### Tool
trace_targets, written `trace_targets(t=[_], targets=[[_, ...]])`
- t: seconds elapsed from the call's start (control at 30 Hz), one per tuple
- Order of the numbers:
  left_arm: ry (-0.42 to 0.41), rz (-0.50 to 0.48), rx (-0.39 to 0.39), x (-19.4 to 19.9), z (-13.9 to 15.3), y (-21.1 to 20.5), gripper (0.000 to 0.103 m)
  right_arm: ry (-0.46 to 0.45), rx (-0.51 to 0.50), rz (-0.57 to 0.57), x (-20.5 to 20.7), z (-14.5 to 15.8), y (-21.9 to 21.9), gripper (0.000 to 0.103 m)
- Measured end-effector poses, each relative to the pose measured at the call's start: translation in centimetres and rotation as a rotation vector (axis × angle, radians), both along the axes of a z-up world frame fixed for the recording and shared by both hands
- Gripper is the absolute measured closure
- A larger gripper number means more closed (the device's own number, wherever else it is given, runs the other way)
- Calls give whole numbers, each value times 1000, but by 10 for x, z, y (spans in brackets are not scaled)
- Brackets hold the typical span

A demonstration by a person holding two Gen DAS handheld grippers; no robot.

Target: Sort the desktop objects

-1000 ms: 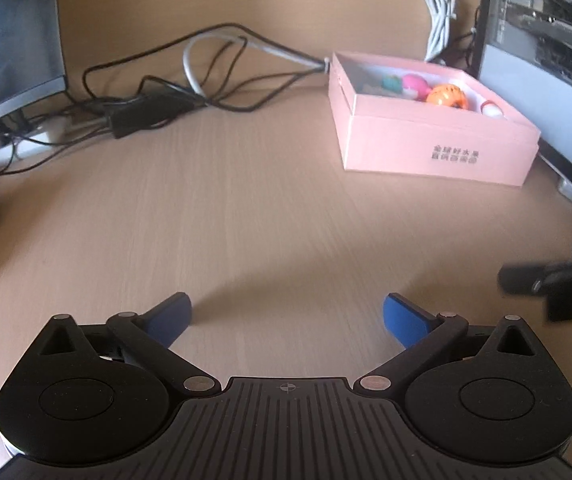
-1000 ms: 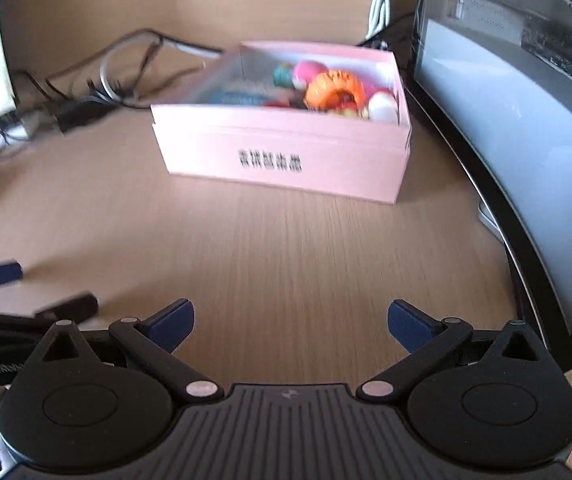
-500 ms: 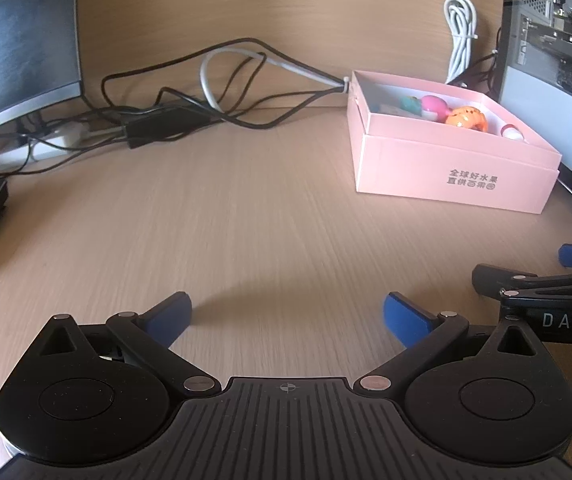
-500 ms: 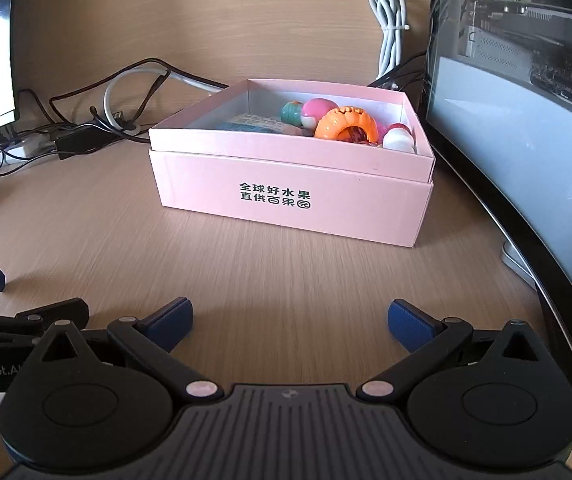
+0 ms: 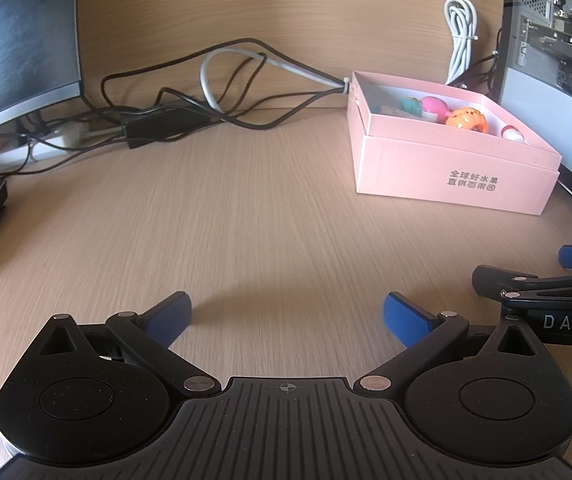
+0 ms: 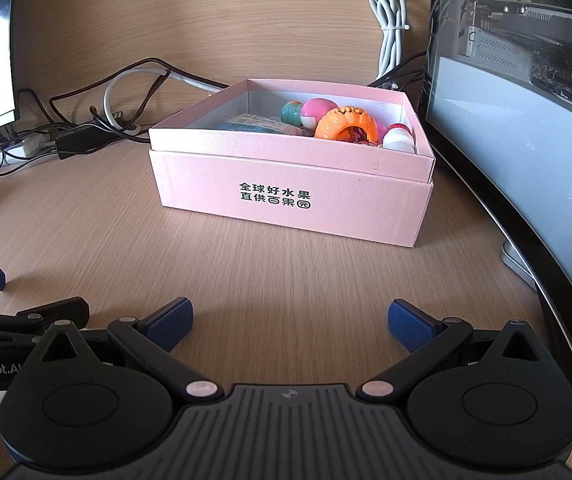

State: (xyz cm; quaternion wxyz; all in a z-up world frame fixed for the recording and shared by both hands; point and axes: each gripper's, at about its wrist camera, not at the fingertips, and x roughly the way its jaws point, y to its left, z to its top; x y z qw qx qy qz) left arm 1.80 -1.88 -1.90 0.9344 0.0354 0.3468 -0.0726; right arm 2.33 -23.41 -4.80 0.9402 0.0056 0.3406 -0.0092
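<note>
A pink cardboard box (image 6: 294,208) stands on the wooden desk, also in the left wrist view (image 5: 454,176). Inside it lie an orange ring toy (image 6: 346,124), a pink-and-white ball (image 6: 314,113), a teal toy (image 6: 290,112), a red-and-white ball (image 6: 398,138) and a printed packet (image 6: 249,122). My left gripper (image 5: 288,316) is open and empty above bare desk, left of the box. My right gripper (image 6: 290,320) is open and empty, in front of the box. The right gripper's fingers (image 5: 526,280) show at the left view's right edge.
A tangle of black and grey cables (image 5: 213,92) and a white power strip (image 5: 33,148) lie at the back. A monitor (image 5: 17,36) stands at the left. A curved monitor (image 6: 518,152) and PC case stand right of the box. A coiled white cable (image 6: 390,28) hangs on the wall.
Both grippers have drawn back and levelled out, so the box looks farther and more upright. Both stay open and empty.
</note>
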Motion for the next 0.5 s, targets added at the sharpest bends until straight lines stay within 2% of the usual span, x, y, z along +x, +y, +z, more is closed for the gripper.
trace_targets(t=[0.5], targets=[[-1,-2,-3,-1,0,2,0,0,0,0,0,0,0,0]])
